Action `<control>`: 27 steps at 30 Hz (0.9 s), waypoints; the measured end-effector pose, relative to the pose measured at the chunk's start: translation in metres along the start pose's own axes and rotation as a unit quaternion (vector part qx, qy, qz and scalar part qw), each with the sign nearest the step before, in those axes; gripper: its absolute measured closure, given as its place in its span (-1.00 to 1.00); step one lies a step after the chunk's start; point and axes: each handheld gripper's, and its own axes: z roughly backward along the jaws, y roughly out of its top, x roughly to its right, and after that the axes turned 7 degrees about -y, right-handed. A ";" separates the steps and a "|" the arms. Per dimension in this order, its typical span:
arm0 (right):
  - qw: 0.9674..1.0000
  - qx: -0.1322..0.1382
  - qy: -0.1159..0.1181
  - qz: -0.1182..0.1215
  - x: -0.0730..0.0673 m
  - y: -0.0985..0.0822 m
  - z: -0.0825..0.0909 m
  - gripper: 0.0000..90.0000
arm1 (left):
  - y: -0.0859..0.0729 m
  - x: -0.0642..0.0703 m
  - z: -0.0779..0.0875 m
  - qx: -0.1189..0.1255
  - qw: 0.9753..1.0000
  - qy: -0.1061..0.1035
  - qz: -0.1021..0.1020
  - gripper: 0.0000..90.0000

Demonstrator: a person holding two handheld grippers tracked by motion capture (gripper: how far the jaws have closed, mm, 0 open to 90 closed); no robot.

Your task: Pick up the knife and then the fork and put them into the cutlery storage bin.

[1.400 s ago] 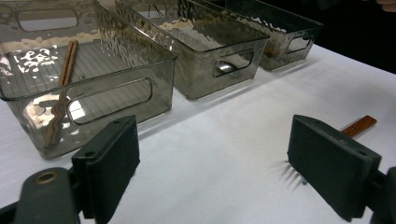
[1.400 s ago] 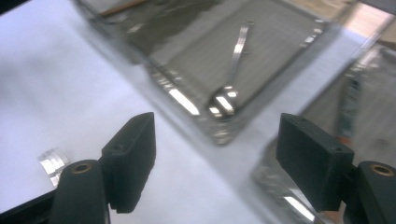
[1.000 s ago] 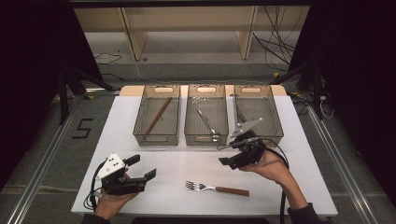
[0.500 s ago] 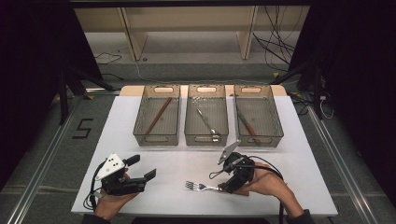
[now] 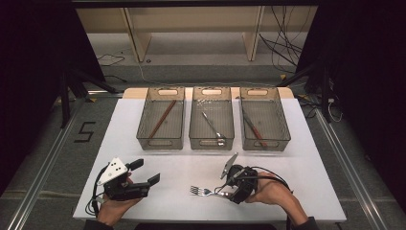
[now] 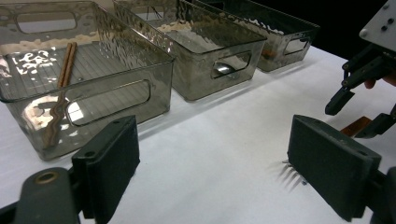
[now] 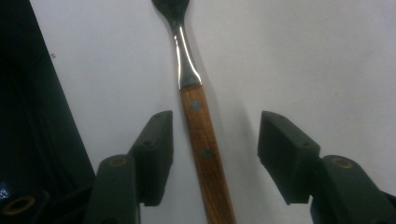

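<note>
My right gripper has come down from the bins, jaws apart astride the fork handle, ready to clamp; my left gripper idles, jaws apart.

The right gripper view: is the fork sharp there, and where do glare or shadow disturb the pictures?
Right gripper view: the fork has a sharp wooden handle with a bright glare stripe on its metal neck, and its tines are dark and cut off at the top. Left gripper view: the left bin shows wavy reflections, and the near jaws are soft. High view: the surroundings are almost black.
</note>
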 end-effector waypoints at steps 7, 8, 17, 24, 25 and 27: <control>1.000 -0.019 0.003 0.010 -0.003 0.000 -0.004 0.24 | 0.000 0.000 0.000 0.003 1.000 -0.002 0.004 -0.64; 1.000 -0.020 0.003 0.011 -0.003 0.000 -0.005 0.26 | 0.000 0.000 0.000 0.003 1.000 -0.002 0.004 -0.64; 0.998 -0.038 -0.009 0.041 -0.008 0.001 -0.009 0.52 | 0.000 0.000 0.000 0.001 1.000 -0.002 0.002 -0.64; 0.997 -0.046 -0.017 0.058 -0.015 0.005 -0.009 0.64 | 0.000 0.000 0.000 0.000 1.000 -0.002 0.002 -0.64; 0.997 -0.049 -0.018 0.063 -0.015 0.005 -0.009 0.66 | 0.000 0.000 0.000 -0.001 1.000 -0.002 0.001 -0.64; 0.996 -0.051 -0.020 0.066 -0.017 0.006 -0.009 0.69 | 0.000 0.000 0.000 -0.001 1.000 -0.002 0.001 -0.64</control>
